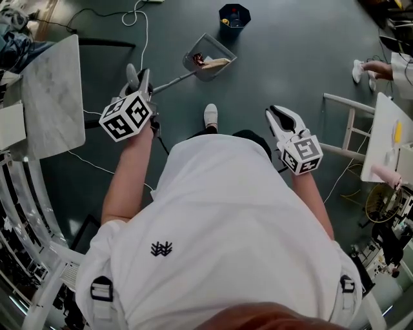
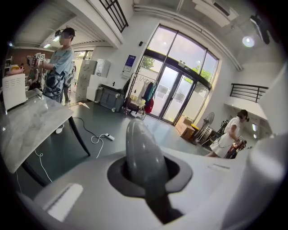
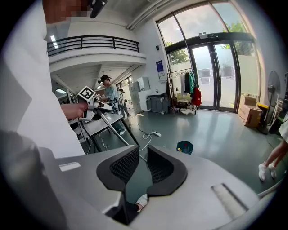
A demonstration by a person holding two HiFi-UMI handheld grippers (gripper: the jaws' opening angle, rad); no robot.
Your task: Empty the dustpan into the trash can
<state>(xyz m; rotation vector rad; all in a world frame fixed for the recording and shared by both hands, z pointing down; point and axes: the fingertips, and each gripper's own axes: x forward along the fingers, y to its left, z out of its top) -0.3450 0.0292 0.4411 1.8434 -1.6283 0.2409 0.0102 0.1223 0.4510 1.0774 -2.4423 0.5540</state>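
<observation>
A grey dustpan with brown litter in it rests on the green floor ahead of me. Its long thin handle runs back to my left gripper, which is shut on the handle's grey grip. The dark blue trash can stands just beyond the pan, also seen small in the right gripper view. My right gripper hangs at my right side, away from both. Its jaws are nearly together with nothing between them.
A marble-topped table stands at my left, with cables lying on the floor behind it. A white table and a chair frame are at the right, where another person's shoes show. My own shoe points toward the pan.
</observation>
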